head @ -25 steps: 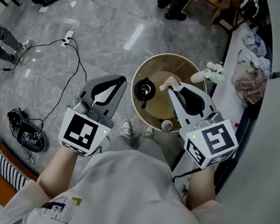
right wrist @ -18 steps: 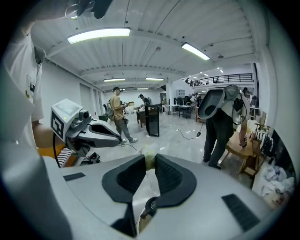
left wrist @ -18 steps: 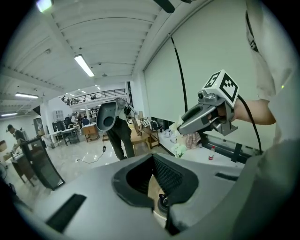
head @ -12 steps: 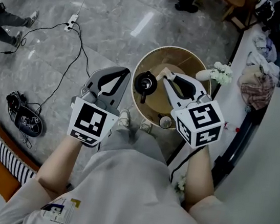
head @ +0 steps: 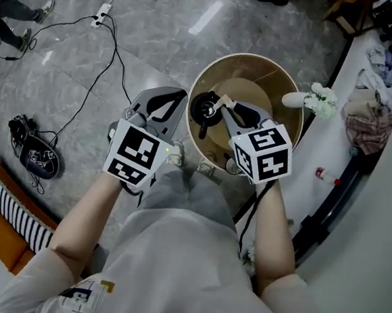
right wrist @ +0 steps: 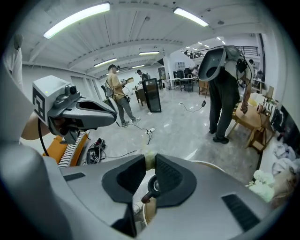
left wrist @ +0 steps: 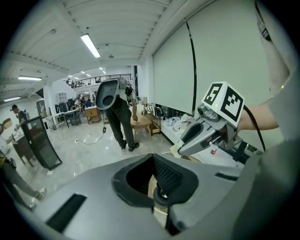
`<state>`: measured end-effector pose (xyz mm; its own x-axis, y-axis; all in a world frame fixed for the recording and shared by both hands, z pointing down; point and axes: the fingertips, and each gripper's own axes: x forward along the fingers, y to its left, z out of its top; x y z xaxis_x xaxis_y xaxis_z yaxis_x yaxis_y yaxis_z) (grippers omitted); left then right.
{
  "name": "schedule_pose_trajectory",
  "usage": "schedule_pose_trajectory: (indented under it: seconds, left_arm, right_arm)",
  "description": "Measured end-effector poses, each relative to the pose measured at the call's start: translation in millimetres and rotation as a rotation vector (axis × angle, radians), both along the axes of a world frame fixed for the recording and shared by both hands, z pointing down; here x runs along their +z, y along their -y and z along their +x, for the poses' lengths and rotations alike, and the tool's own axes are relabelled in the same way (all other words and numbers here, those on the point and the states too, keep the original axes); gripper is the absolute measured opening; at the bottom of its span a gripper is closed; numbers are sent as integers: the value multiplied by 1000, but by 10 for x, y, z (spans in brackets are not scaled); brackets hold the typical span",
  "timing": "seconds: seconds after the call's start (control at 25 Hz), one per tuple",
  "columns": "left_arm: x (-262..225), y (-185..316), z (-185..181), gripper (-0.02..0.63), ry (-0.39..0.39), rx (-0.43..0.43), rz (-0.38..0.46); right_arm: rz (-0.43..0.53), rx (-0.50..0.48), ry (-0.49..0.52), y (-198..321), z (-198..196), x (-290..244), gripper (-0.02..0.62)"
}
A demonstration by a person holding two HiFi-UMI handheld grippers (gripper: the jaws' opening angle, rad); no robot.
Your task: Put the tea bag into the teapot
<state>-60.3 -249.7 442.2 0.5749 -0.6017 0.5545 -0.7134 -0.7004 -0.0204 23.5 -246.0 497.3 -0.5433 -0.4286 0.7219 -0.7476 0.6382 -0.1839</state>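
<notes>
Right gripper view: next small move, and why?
Probably lower the right gripper slightly toward the teapot before releasing: its tips pinch the tea bag just above the pot's mouth, seen between the jaws, and the bag isn't in yet.

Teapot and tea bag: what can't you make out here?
- Inside of the teapot: head view, too small and dark.
- Body of the teapot: right gripper view, mostly hidden behind the jaws.
- The tea bag: only a pale sliver shows, pinched in the right gripper; the jaws hide the rest.
</notes>
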Motion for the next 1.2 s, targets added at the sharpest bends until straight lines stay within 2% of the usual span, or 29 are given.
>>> schedule_pose_trajectory:
  seconds: [0.2,0.52,1.2]
  left_arm:
    - [316,48,43,8,20,11,-51]
    - [957,52,120,8,27,59,-130]
    - [2029,114,14,8,57,80,-266]
  right_arm:
    - [-87,10,-32,3,61,528,58]
    - [-171,12,-86,14,22,1273,58]
    - [-289,1,-198,-60,-113,2539,60]
